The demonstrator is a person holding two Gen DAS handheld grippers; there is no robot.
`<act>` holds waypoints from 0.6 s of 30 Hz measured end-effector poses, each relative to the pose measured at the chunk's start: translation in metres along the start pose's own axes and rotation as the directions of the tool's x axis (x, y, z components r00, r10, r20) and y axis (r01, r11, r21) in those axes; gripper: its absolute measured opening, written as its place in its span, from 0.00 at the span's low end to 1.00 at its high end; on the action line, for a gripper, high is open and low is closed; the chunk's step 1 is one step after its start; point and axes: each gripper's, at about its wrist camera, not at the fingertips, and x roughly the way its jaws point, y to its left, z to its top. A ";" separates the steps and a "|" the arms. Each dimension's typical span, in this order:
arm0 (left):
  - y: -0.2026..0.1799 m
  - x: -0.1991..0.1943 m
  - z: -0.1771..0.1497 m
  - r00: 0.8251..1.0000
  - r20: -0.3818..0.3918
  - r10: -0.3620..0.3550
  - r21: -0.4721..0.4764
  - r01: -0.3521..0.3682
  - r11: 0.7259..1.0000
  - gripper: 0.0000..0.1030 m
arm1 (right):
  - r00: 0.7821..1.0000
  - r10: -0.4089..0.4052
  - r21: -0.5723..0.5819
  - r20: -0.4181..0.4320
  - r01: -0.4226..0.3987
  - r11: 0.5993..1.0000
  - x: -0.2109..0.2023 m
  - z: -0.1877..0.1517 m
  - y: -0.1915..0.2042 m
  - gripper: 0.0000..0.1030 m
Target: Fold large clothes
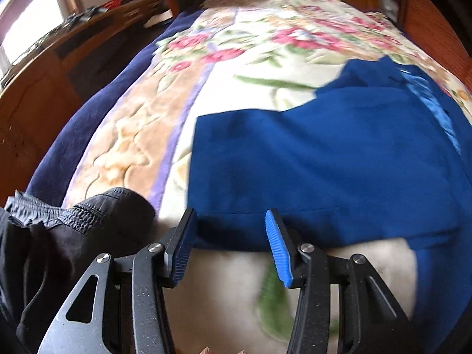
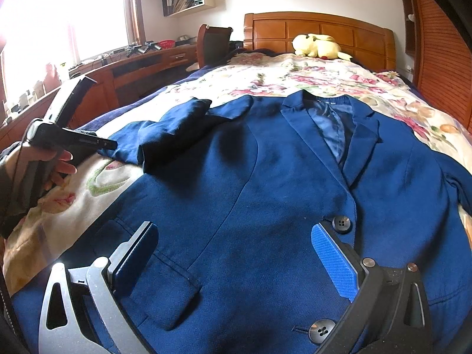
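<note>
A blue suit jacket (image 2: 265, 177) lies front up on a floral blanket (image 2: 265, 73), collar toward the headboard. One sleeve (image 2: 171, 129) is bent across its left shoulder. My right gripper (image 2: 236, 230) hovers over the lower front beside a dark button (image 2: 342, 224), jaws wide open and empty. A hand holds my left gripper (image 2: 109, 144) just left of the sleeve cuff. In the blurred left wrist view, my left gripper (image 1: 230, 214) stands open at the near edge of the jacket (image 1: 324, 162). The cloth lies past the fingertips and is not pinched.
A black garment (image 1: 73, 230) with an elastic band lies at the bed's near left. A yellow plush toy (image 2: 318, 45) rests by the wooden headboard (image 2: 318, 26). A wooden desk (image 2: 132, 67) and a chair (image 2: 214, 44) stand left of the bed. Slatted wooden doors (image 2: 442, 59) stand at right.
</note>
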 end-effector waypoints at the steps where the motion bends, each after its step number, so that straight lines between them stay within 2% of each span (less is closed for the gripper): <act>1: 0.002 0.004 0.000 1.000 -0.006 0.003 -0.007 -0.003 1.000 0.48 | 1.000 0.000 0.000 0.000 0.000 1.000 0.000 0.000 0.000 1.00; 6: 0.009 0.021 -0.002 1.000 -0.019 -0.017 -0.051 0.016 0.999 0.48 | 1.000 0.000 -0.001 0.001 0.000 1.000 0.000 0.000 0.000 1.00; 9: 0.007 0.021 -0.004 1.000 -0.015 -0.012 -0.051 0.012 0.999 0.48 | 1.000 0.000 0.000 0.001 0.000 1.000 0.000 0.000 0.000 1.00; 12: 0.009 0.021 -0.004 0.999 -0.023 -0.041 -0.069 0.039 0.997 0.46 | 1.000 -0.002 -0.003 0.003 0.002 1.000 0.000 0.000 0.000 1.00; 14: 0.007 0.020 -0.004 0.997 -0.033 -0.070 -0.069 0.067 0.995 0.37 | 1.000 -0.001 -0.002 0.004 0.001 1.000 0.000 0.000 0.000 1.00; 16: 0.001 0.014 -0.002 0.995 -0.041 -0.095 -0.058 0.092 0.994 0.18 | 1.000 0.000 0.002 0.006 0.000 1.000 0.000 0.000 0.000 1.00; 18: -0.010 0.000 0.001 0.995 -0.016 -0.095 -0.028 0.094 0.995 0.15 | 1.000 0.002 0.006 0.008 -0.002 1.000 0.000 0.001 0.000 1.00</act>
